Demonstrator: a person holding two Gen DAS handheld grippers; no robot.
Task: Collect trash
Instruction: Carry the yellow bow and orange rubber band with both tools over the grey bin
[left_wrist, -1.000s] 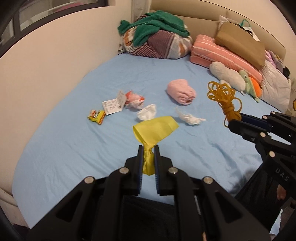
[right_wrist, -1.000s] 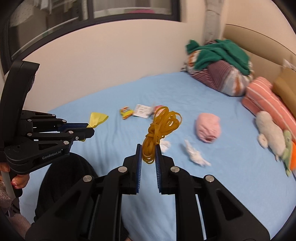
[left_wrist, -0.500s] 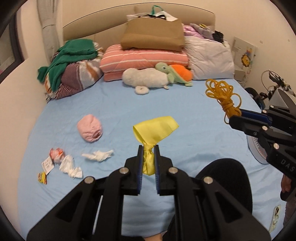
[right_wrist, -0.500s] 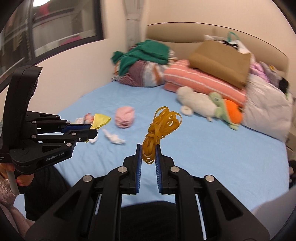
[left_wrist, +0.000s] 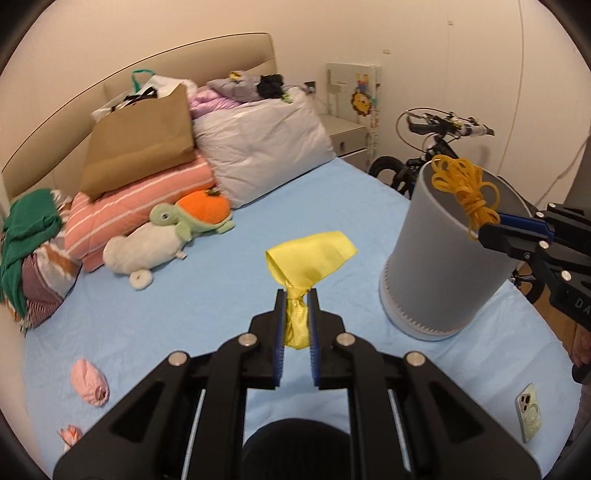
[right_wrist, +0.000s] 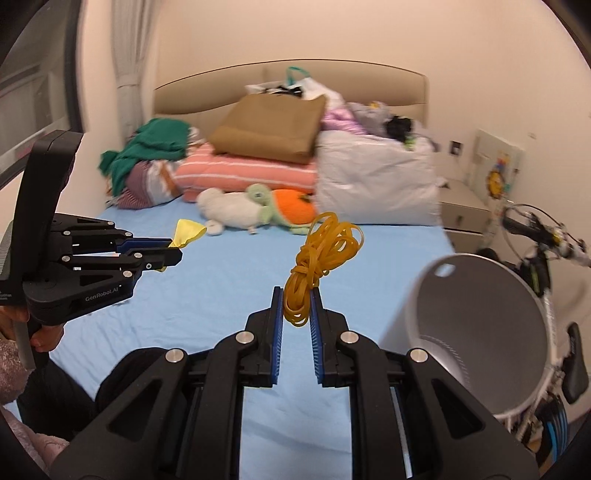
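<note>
Fingers (right_wrist: 277, 306) clamped on the rubber-band bundle (right_wrist: 325, 251) and the yellow scrap (left_wrist: 308, 258): carry each over the grey bin (right_wrist: 480, 332) at 3 o'clock, release above its mouth.

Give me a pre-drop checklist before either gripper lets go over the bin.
1. Left gripper shut on yellow wrapper: ok.
2. Right gripper shut on rubber band bundle: ok.
3. Grey bin mouth open and in view: ok.
4. Rubber band bundle above the bin mouth: not ok, it hangs left of the rim in the right wrist view.
5. Yellow wrapper above the bin: not ok, it is over the blue sheet.
6. Bin standing steady on the bed: cannot tell.
</note>
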